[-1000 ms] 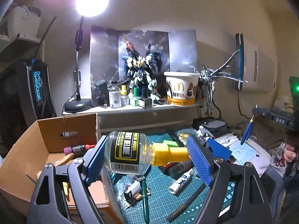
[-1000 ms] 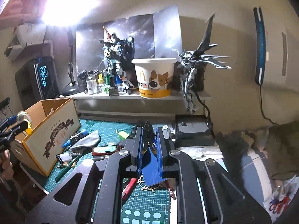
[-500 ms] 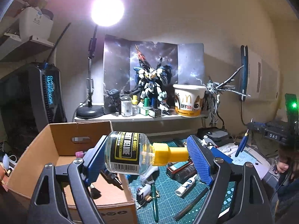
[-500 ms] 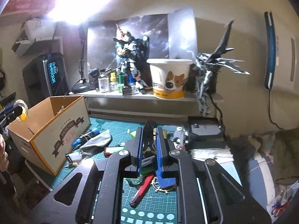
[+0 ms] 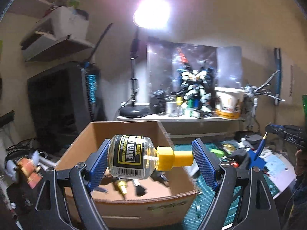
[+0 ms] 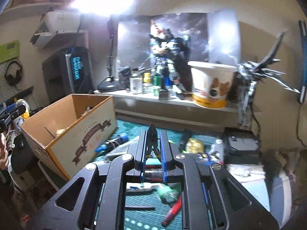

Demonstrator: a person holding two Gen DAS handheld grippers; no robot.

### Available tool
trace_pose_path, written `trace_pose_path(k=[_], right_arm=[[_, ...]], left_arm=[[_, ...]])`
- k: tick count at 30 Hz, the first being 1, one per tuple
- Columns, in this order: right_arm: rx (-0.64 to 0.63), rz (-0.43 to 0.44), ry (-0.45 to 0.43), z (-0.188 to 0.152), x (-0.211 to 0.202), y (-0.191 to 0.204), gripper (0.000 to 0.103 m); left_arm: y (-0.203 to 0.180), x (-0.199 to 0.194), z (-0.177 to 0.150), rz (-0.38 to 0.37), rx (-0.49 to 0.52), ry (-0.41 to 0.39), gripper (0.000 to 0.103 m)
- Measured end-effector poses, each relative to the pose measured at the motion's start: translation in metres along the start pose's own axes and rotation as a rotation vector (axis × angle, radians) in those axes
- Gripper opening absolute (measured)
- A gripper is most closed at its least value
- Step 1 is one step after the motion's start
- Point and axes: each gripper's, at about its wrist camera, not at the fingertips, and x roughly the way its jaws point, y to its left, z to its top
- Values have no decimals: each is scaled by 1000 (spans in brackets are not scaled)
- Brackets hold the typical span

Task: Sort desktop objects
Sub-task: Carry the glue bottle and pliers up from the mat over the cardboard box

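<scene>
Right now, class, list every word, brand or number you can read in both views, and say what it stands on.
"DELUXE": label of the glue bottle held in the left tool.
"DAS": dark device at the right edge.
Barcode digits on the bottle: too small.
Cardboard box emblem, blue lettering on the black case, bucket print: blurred.

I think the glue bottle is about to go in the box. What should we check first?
1. Bottle pinched end to end in the left gripper: ok.
2. Yellow cap on the bottle: ok.
3. Bottle in front of the open cardboard box; whether it hangs right above it: cannot tell.
4. Room in the box: ok, only a few small tools on the bottom.
5. Right gripper away from the box, shut on the pliers: ok.
6. Picture sharp enough to aim: not ok, it is blurred.
</scene>
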Motion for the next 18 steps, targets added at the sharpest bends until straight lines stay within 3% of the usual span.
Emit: trace_pose_path(k=[7,18], right_arm=[[-51,103,1,10,26,39,12],[-109,235,-4,18,49,91,12]], left_arm=[[38,-16,-9,112,-33,20,83],[70,-37,-20,220,-59,48,83]])
